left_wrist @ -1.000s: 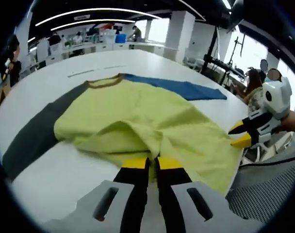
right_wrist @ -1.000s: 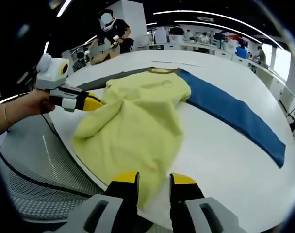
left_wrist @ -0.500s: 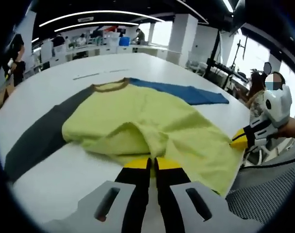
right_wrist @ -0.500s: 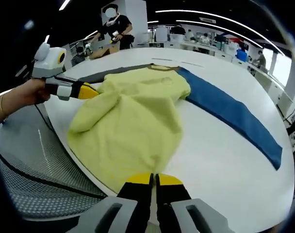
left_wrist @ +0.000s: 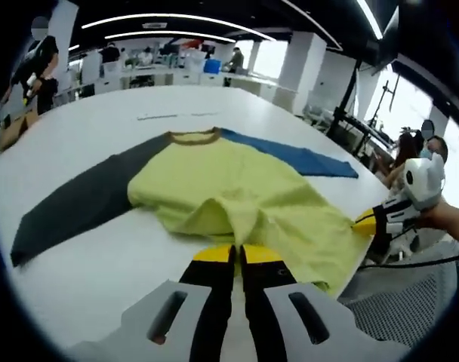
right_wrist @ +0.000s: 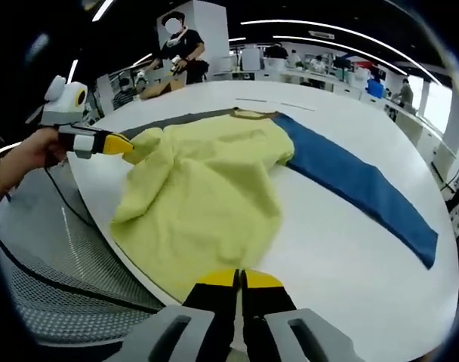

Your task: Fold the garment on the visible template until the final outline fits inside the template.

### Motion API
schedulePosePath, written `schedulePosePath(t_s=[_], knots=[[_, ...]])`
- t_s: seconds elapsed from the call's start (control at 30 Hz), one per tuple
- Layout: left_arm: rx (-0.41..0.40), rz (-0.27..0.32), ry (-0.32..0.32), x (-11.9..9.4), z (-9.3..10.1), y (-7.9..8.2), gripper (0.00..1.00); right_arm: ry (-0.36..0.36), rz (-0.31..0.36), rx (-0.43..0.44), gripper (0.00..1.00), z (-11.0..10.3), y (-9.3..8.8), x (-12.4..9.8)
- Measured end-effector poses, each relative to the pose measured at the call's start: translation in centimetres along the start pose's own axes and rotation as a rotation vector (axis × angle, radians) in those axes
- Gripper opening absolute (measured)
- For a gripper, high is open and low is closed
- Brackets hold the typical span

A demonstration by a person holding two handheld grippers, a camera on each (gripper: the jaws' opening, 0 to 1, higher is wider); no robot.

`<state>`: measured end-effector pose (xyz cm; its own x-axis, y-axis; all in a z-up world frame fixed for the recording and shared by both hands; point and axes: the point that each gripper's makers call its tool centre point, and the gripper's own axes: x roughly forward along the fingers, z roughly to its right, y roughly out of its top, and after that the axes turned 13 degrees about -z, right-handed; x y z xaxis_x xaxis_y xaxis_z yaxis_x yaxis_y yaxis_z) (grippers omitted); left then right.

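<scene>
A long-sleeved garment lies on the white table point(left_wrist: 101, 264), with a yellow body point(left_wrist: 237, 181) point(right_wrist: 207, 181), a grey sleeve point(left_wrist: 78, 204) point(right_wrist: 177, 118) and a blue sleeve point(left_wrist: 290, 156) point(right_wrist: 358, 185). My left gripper point(left_wrist: 235, 253) is shut on the yellow hem at a bunched fold. It also enters the right gripper view from the left, where my left gripper point(right_wrist: 120, 143) holds the cloth in a hand. My right gripper point(right_wrist: 238, 277) is shut on the hem at the table's near edge. In the left gripper view my right gripper point(left_wrist: 365, 221) pinches the hem's far corner.
A grey mesh chair point(right_wrist: 48, 279) point(left_wrist: 411, 309) sits just off the table's near edge. A person point(right_wrist: 180, 45) stands beyond the far side with gripper tools. Seated people point(left_wrist: 411, 151) and desks fill the background.
My right gripper's jaws have closed on the hem. Both views have shifted with the hands. The left gripper has drawn its corner outward, spreading the hem between the two grippers.
</scene>
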<state>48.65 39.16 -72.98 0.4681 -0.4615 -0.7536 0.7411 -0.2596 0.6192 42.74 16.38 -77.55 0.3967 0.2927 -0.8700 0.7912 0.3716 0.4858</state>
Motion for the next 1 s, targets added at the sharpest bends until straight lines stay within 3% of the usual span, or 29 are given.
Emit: schedulePosePath(t_s=[0.3, 0.53, 1.0], knots=[[-0.063, -0.025, 0.029, -3.5, -1.6, -2.4, 0.01, 0.016, 0.0, 0.005, 0.0, -0.2, 0.3, -0.7], [-0.086, -0.056, 0.056, -4.9, -2.6, -4.3, 0.01, 0.011, -0.004, 0.005, 0.0, 0.1, 0.1, -1.0], [-0.112, -0.217, 0.137, -5.7, -4.4, -8.7, 0.01, -0.012, -0.025, 0.022, 0.0, 1.4, -1.2, -1.5]])
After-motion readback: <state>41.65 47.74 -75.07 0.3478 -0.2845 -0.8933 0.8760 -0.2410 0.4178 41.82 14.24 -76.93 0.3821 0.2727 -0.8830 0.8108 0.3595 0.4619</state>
